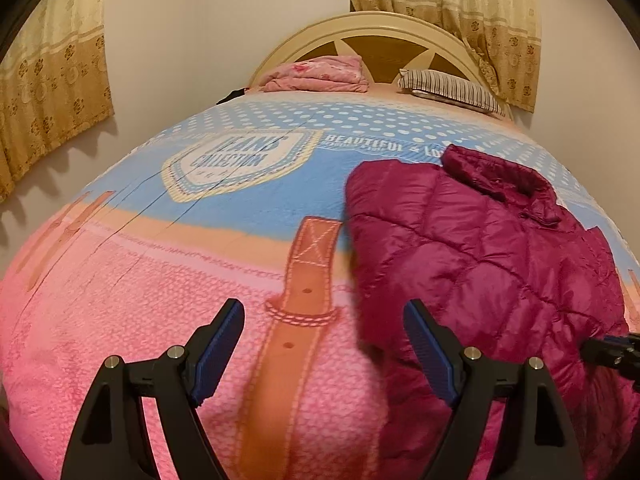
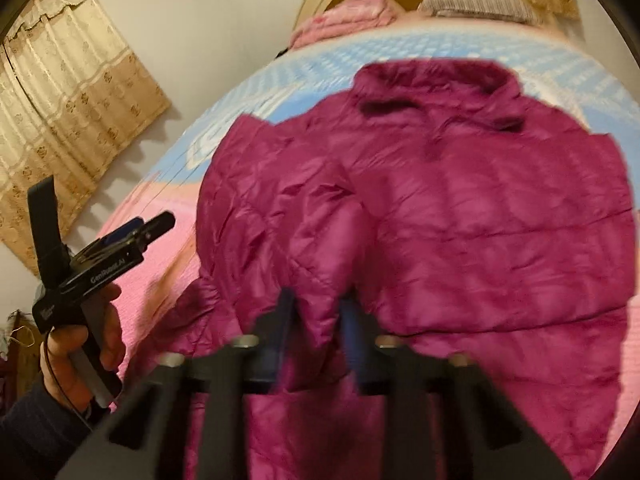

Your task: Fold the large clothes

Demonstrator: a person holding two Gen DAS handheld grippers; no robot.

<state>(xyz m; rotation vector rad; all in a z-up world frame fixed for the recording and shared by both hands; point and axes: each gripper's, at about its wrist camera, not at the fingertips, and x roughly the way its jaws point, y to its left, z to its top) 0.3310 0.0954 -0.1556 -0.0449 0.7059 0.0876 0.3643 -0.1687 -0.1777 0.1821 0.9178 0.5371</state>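
My right claw (image 2: 316, 320) is pinched on a near fold of the jacket (image 2: 440, 208), spread across the bed (image 1: 140, 300), ready to fold it. Left claw (image 1: 324, 344) hangs wide open, empty, left of it.

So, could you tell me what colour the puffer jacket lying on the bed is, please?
The puffer jacket is magenta, a deep purplish pink; the left wrist view shows it sharpest.

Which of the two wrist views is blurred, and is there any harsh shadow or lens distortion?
Right wrist view: motion-smeared, jacket and right gripper soft. Left wrist view: mostly sharp, left gripper crisp. Both: fisheye bulges the bed; curtain casts scalloped wall shadows.
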